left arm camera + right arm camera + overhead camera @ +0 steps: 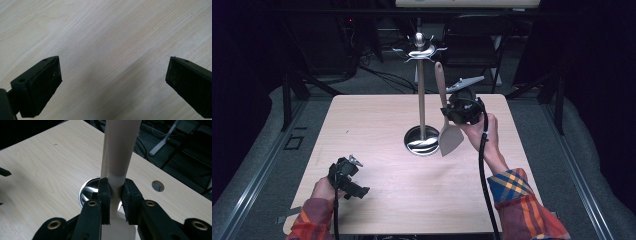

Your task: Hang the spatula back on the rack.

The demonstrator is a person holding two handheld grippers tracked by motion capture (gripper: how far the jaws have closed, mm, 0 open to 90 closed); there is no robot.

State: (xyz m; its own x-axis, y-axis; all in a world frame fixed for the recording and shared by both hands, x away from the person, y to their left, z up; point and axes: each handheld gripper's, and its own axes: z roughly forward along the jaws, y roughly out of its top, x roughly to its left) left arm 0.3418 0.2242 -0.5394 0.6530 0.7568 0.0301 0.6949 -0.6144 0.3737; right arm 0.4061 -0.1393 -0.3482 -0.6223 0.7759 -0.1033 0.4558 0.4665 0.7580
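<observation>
So far: spatula pinched at its neck by right gripper, lifted beside utensil stand | hanging on hook not yet done | left gripper spread, parked over table

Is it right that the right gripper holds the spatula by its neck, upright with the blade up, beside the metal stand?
Not quite. The right gripper does hold the spatula by its neck beside the metal stand, but the blade hangs down, handle up, as the high view shows.

no readable text, labels, brands or numbers anywhere
</observation>
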